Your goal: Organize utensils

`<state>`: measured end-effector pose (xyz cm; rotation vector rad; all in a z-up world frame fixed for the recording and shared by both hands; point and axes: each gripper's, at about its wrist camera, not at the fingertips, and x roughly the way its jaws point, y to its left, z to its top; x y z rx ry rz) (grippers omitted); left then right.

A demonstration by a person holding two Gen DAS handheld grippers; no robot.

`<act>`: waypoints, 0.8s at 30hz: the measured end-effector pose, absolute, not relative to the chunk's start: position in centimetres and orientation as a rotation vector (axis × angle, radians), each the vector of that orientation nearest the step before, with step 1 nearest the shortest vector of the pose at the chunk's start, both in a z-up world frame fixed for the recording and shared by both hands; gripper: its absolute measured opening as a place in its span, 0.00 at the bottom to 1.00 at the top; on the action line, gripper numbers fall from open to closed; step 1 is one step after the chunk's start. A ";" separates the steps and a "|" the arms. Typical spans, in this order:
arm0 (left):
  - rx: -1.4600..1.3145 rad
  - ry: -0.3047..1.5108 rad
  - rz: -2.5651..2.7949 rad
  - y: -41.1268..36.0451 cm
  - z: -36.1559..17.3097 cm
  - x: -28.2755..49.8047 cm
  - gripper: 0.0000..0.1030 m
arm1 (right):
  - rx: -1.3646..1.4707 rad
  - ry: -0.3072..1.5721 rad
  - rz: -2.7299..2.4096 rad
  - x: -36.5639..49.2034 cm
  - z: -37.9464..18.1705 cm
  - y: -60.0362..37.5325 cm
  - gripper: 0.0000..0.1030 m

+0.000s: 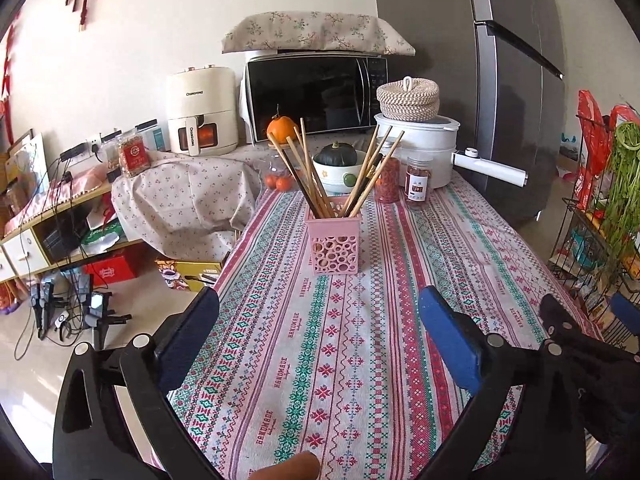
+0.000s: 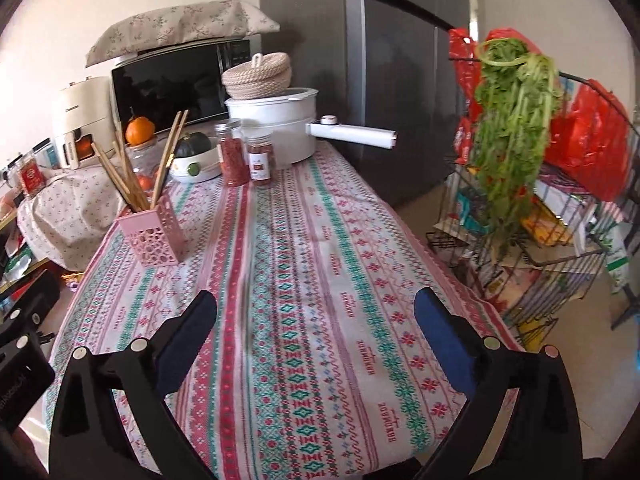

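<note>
the worktop (image 1: 360,360) wears a striped patterned cloth. at its far end stand a microwave (image 1: 316,96) and a white pot (image 1: 420,148), with two jars (image 1: 418,180) just before the pot. the pink holder (image 1: 335,236) stands mid-worktop, upright, chopsticks (image 1: 308,172) fanned out of it. left gripper (image 1: 320,312) and right gripper (image 2: 316,312) hover near the front edge, jaws wide, nothing between them.
</note>
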<state>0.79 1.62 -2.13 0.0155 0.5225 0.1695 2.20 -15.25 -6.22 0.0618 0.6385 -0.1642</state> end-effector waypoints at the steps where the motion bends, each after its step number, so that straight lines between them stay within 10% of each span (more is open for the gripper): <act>1: 0.014 0.526 0.167 1.6 -2.2 0.8 0.93 | 0.051 0.634 -0.184 2.1 -6.2 -15.3 0.93; 24: -0.012 0.593 0.161 1.7 -3.3 1.7 0.93 | 0.080 0.615 -0.172 1.4 -5.9 -15.6 0.93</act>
